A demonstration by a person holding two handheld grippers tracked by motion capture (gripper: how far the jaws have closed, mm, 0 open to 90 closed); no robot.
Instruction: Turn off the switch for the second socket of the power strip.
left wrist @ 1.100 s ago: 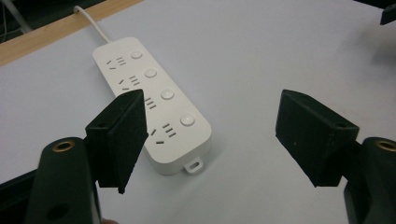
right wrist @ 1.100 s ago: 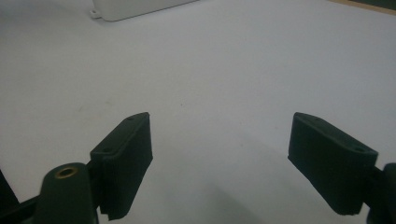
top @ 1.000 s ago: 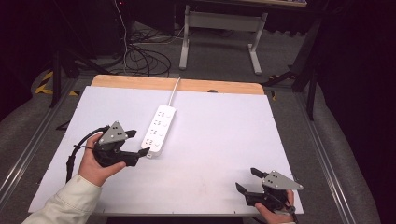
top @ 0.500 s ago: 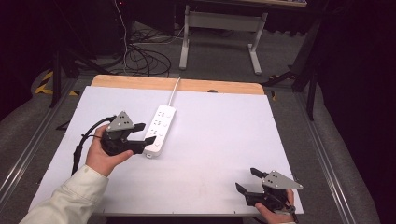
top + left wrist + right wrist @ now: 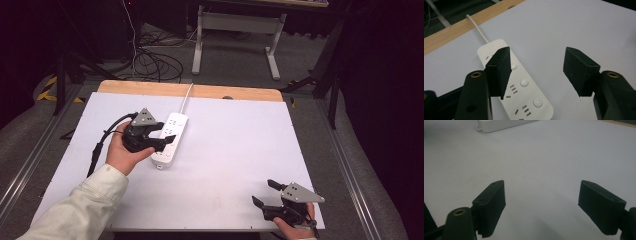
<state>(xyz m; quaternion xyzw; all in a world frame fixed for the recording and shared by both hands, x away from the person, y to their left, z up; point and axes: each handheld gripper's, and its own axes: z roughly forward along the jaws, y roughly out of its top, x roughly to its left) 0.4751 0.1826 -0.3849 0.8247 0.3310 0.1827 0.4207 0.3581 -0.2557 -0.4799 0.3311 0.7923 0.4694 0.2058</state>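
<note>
High view: left gripper [image 5: 167, 141], jaws spread, is hovering over the power strip [image 5: 170, 139] on the counter [image 5: 235, 150], seemingly lining up to straddle and clamp it; right gripper [image 5: 265, 194] is resting with jaws released.

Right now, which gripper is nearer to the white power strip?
Left. The left gripper is open right over the power strip, one jaw above its sockets. The right gripper sits open at the table's near right corner, well apart from it.

Left hand-held gripper [image 5: 167, 141] now farther forward, over power strip [image 5: 170, 138].
</note>
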